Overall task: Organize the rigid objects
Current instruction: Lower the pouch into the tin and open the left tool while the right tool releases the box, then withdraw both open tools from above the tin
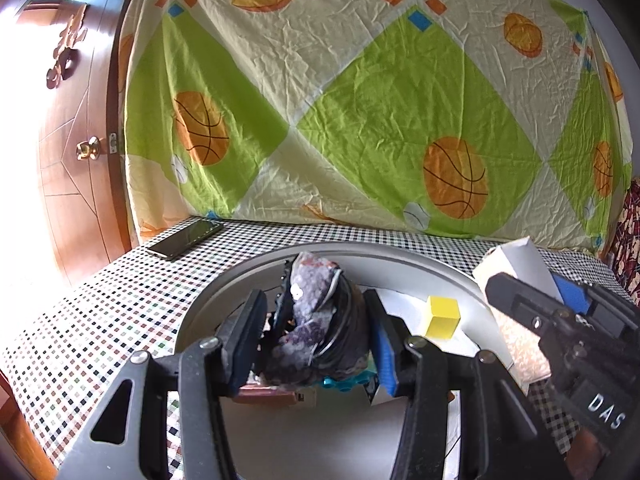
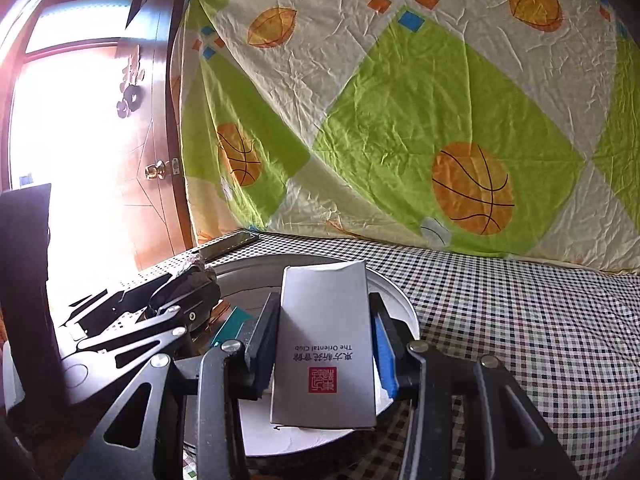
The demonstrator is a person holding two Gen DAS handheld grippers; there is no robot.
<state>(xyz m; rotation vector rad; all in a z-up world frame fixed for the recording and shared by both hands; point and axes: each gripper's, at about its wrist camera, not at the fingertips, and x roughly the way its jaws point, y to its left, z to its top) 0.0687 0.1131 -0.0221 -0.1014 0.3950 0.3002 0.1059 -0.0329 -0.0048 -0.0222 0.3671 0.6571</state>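
Grey box (image 2: pixel 324 344) between level hand-held gripper (image 2: pixel 324 340)

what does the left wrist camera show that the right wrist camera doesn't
Only the left wrist view shows the yellow cube in the round tray and the purple-grey pouch's face between the left gripper pads. Only the right wrist view shows the printed front of the grey box held by the right gripper. Both share the tray, the phone, the checked cloth, the basketball-print sheet and the door.
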